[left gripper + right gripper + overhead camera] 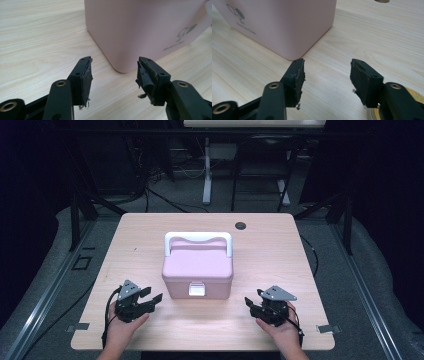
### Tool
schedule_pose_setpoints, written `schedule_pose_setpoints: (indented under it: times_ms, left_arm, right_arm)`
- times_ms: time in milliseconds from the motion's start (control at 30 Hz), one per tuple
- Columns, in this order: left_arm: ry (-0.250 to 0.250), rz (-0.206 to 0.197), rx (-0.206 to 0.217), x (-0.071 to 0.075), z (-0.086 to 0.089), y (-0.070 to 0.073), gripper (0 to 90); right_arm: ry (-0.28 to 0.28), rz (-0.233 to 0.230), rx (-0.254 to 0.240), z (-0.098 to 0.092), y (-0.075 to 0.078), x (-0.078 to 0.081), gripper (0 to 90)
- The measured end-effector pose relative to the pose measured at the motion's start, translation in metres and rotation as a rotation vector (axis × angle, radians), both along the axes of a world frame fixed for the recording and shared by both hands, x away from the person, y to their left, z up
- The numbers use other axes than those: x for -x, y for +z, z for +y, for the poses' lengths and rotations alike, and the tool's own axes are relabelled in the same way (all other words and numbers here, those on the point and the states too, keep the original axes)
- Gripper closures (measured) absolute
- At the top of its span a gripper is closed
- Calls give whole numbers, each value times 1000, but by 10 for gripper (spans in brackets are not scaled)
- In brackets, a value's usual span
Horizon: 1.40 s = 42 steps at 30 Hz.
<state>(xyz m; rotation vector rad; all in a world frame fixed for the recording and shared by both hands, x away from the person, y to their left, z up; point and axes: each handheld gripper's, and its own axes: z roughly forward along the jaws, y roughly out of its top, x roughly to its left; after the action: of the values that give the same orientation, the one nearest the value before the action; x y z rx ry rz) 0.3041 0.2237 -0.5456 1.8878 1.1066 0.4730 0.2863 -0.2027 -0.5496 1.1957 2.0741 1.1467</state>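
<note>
A: Where was the box (198, 270) seen?

B: It was seen standing upright in the middle of the surface (270, 250), a little nearer the near edge than the far one. Its lid was closed, and the white handle (198, 238) was folded toward the far edge. A white latch (196, 290) was seen on the side facing the near edge.

A: And how was the left tool (156, 300) placed?

B: It was held close to the near-left corner of the box, apart from it. In the left gripper view its pads (87, 80) were seen spread, with bare wood between them and the pink corner just beyond. It was released; nothing was gripped.

A: The right tool (248, 304)?

B: It was held toward the near-right corner of the box, somewhat farther off than the left one. In the right gripper view the jaws were likewise parted over bare wood, with the box corner ahead and to one side. Nothing was clasped there either.

A: Was anything else noted on the surface?

B: A dark round grommet (241, 225) was noted near the far edge, right of centre, well apart from the box.
</note>
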Motion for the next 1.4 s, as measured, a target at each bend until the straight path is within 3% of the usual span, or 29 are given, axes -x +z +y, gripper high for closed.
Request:
schedule_pose_setpoints:
  times_ms: [167, 267, 400, 533, 867, 933, 1067, 1200, 1400]
  left_arm:
    - [-10, 0, 11, -1, -1, -1, 451]
    - [-1, 9, 11, -1, -1, -2, 452]
    - [-2, 17, -5, 0, -1, -2, 458]
    - [-1, 17, 7, 1, 0, 0, 467]
    - [15, 30, 37, -3, 2, 2, 550]
    - [25, 41, 62, -5, 3, 7, 579]
    - [37, 48, 61, -10, 4, 16, 595]
    - [39, 65, 69, -17, 4, 24, 612]
    - [56, 52, 62, -33, 0, 31, 638]
  right_arm:
    - [-13, 2, -2, 1, -1, -1, 461]
    - [-21, 13, -42, -2, 1, -1, 485]
    - [-37, 29, -58, -4, 1, -2, 494]
    - [-50, 38, -82, -6, 2, -1, 499]
    - [-51, 35, -76, 1, 5, -3, 526]
    - [-34, 52, -94, 3, 9, -2, 536]
    - [-48, 64, -87, 6, 21, -7, 556]
    - [-59, 46, -88, 7, 32, -13, 564]
    - [-82, 52, -119, 6, 40, -25, 603]
